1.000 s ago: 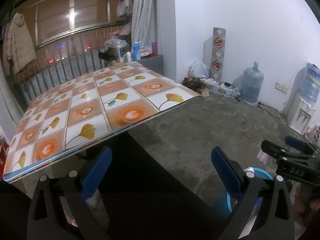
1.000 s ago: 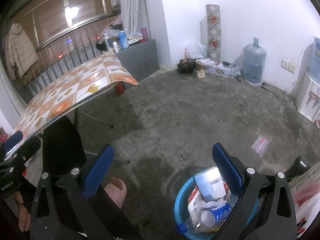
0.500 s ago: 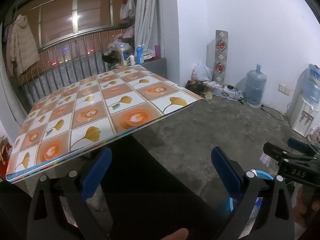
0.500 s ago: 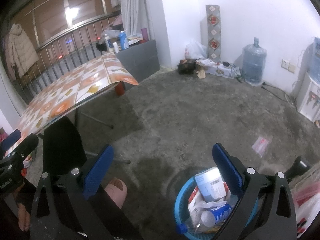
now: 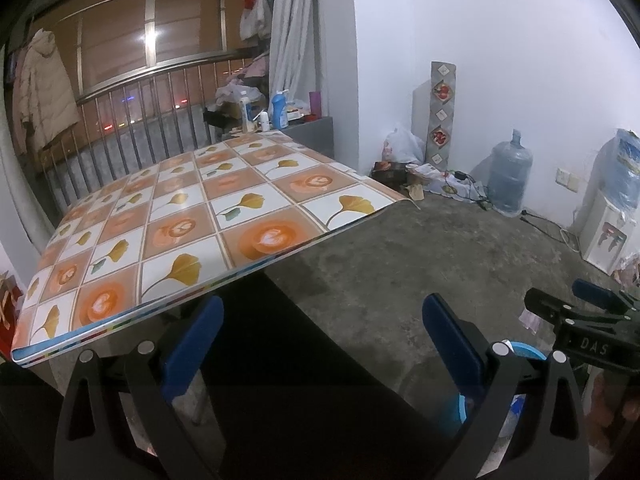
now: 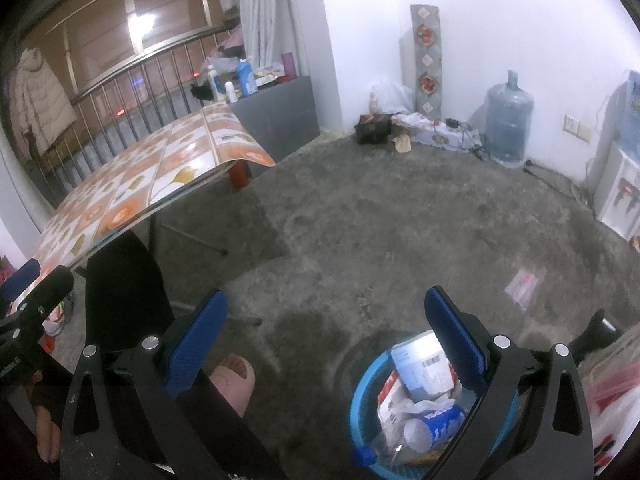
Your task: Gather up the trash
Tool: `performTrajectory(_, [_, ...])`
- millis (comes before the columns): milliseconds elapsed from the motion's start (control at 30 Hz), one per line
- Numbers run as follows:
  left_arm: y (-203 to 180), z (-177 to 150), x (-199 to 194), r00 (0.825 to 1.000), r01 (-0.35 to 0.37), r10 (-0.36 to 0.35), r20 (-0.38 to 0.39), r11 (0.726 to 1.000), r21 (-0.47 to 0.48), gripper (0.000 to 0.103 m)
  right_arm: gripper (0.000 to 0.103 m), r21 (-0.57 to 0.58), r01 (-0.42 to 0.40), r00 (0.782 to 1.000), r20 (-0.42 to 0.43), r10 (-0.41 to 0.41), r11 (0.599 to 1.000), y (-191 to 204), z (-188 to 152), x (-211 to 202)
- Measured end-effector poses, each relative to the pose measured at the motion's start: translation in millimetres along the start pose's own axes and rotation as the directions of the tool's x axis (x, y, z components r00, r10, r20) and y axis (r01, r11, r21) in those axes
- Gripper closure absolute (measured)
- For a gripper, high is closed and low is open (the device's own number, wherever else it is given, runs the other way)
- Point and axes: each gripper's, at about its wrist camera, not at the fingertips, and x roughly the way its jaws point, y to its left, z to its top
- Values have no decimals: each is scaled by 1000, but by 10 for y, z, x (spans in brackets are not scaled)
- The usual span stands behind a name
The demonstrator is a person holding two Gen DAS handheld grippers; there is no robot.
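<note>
A blue trash basket point(image 6: 362, 394) stands on the concrete floor under my right gripper point(image 6: 326, 336). It holds a white carton point(image 6: 424, 368), a crushed plastic bottle point(image 6: 432, 426) and paper scraps. My right gripper is open and empty above the basket's near side. My left gripper point(image 5: 322, 342) is open and empty, held just below the near edge of the table point(image 5: 180, 216). The basket's rim point(image 5: 520, 350) shows in the left wrist view beside the right gripper point(image 5: 588, 320). A small pink wrapper point(image 6: 522, 283) lies on the floor.
The table has a floral tile-pattern cloth with nothing on it. A water jug point(image 6: 507, 120), bags and a power strip point(image 6: 436, 128) lie along the far wall. A water dispenser point(image 6: 616, 192) stands at the right. A metal railing point(image 5: 120, 136) runs behind the table. My foot point(image 6: 234, 378) is near the basket.
My left gripper has risen and tilted up, so the table top shows lower and larger. My right gripper has hardly moved.
</note>
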Motion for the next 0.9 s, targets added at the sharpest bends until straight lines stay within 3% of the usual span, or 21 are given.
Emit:
performTrajectory(167, [11, 5, -2, 999, -35, 35, 0, 999, -6, 5, 8, 1, 0, 1000, -1, 0, 1000, 1, 0, 2])
performTrajectory(300, [3, -13, 149, 993, -75, 75, -92, 997, 6, 5, 8, 3, 1, 1000, -1, -1, 1000, 5, -3, 2])
performTrajectory(500, [45, -22, 42, 997, -69, 69, -36, 998, -10, 5, 8, 1, 1, 1000, -4, -1, 1000, 2, -7, 8])
performTrajectory(900, [-33, -36, 109, 997, -31, 33, -73, 999, 29, 5, 8, 4, 1, 1000, -5, -1, 1000, 3, -15, 12])
